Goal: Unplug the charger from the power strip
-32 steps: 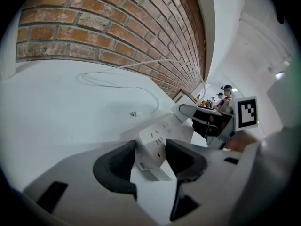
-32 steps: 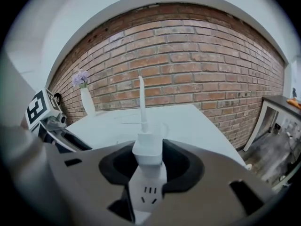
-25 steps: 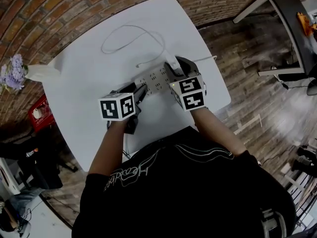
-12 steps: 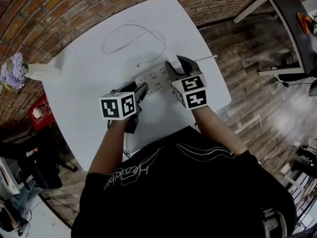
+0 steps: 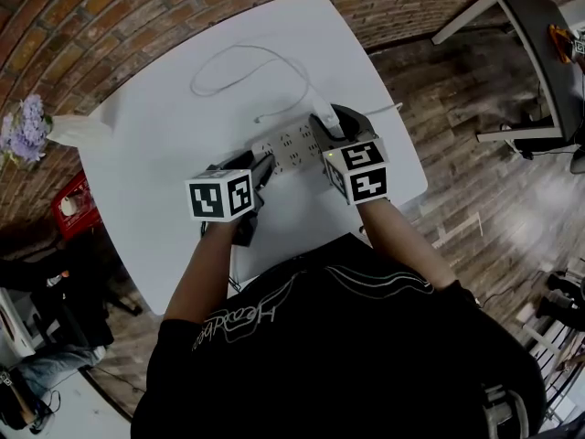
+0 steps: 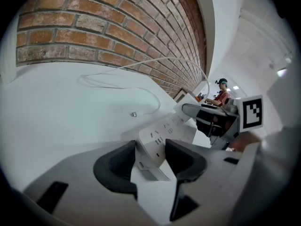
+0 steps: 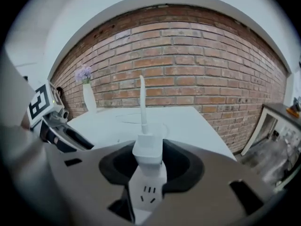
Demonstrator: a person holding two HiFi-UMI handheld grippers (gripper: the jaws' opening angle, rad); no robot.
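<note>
A white power strip [image 5: 291, 143] lies on the white table [image 5: 164, 154]. In its right end sits a white charger [image 5: 322, 119], and the charger's cable [image 5: 239, 58] loops away toward the far side. My right gripper [image 5: 331, 128] is shut on the charger [image 7: 147, 149], a pad on each side, with the strip's socket face [image 7: 147, 192] just below. My left gripper [image 5: 261, 165] is shut on the strip's near left end [image 6: 151, 142]. The cable's loose plug [image 6: 133, 114] rests on the table beyond the strip.
A vase of purple flowers [image 5: 27, 131] stands at the table's left corner. The table's right edge [image 5: 402, 108] drops to a wooden floor, where a dark table [image 5: 530, 44] stands. A red crate [image 5: 73, 207] sits on the floor at left. A brick wall [image 7: 188, 69] lies behind.
The right gripper's marker cube has tipped slightly to the right. The left gripper, the strip and the cable lie as before.
</note>
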